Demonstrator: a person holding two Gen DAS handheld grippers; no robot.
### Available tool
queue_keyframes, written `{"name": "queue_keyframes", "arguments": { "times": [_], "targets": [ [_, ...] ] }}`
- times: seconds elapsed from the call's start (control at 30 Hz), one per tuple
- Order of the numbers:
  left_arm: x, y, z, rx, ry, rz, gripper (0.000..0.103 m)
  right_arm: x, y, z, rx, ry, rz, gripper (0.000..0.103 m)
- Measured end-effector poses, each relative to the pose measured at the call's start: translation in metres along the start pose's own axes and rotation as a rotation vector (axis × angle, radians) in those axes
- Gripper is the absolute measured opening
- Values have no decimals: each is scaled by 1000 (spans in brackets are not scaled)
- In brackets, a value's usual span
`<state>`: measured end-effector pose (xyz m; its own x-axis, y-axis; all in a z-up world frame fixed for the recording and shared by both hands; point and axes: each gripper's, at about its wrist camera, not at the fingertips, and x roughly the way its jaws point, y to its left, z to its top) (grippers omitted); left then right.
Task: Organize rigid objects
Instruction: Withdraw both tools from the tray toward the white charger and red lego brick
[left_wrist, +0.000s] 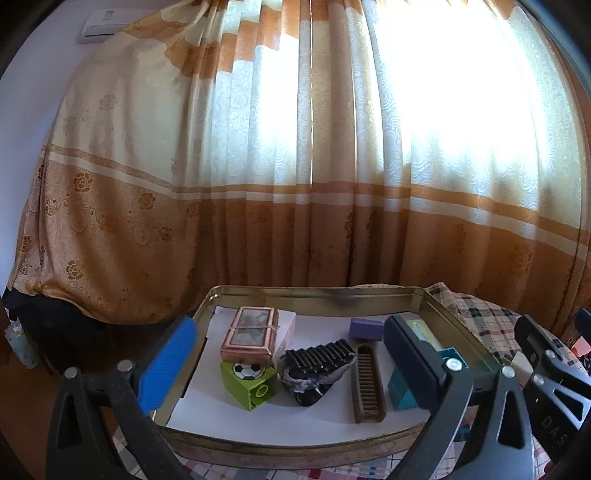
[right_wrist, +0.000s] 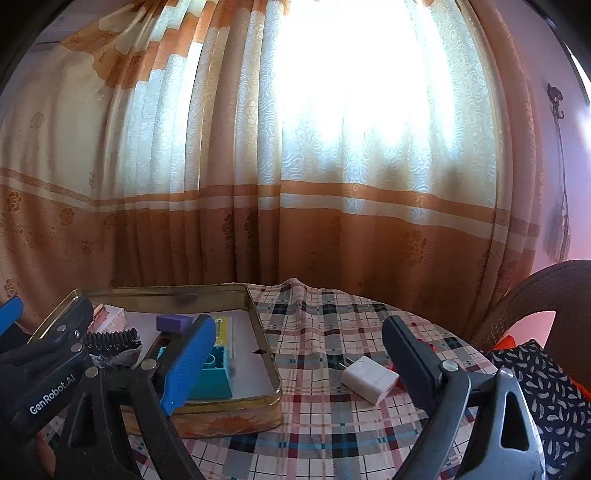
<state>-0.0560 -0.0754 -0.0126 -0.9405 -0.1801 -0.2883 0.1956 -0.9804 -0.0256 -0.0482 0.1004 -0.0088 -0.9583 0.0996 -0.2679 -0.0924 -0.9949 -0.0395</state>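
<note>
Hovering with jaws apart, the right gripper (right_wrist: 295, 373) should straddle the white charger (right_wrist: 369, 378) squarely; left gripper (left_wrist: 291, 363) gapes over the tin tray (left_wrist: 314, 291).

A gold tin (left_wrist: 314, 291) sits on the checked cloth with white paper inside. In it lie a pink box (left_wrist: 249, 338), a green block (left_wrist: 249, 382) with a football, a black comb (left_wrist: 316, 363), a brown comb (left_wrist: 367, 382), a purple block (left_wrist: 365, 328) and a teal block (right_wrist: 212, 376). A white plug (right_wrist: 369, 378) lies on the cloth, beside the tin.
</note>
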Motion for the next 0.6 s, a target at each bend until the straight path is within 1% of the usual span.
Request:
{"name": "queue_keyframes", "arguments": {
  "times": [0.17,0.37,0.6],
  "targets": [
    [-2,-4,-1,9,-5,-6,103,-1,-7,-1,8,5,-20,93],
    [-5,-12,-2,23,1,-32,103,1,-21,0,14,9,-43,93],
    [-6,-18,-3,18,20,-53,103,-5,-48,-2,16,-6,-73,93]
  ]
}}
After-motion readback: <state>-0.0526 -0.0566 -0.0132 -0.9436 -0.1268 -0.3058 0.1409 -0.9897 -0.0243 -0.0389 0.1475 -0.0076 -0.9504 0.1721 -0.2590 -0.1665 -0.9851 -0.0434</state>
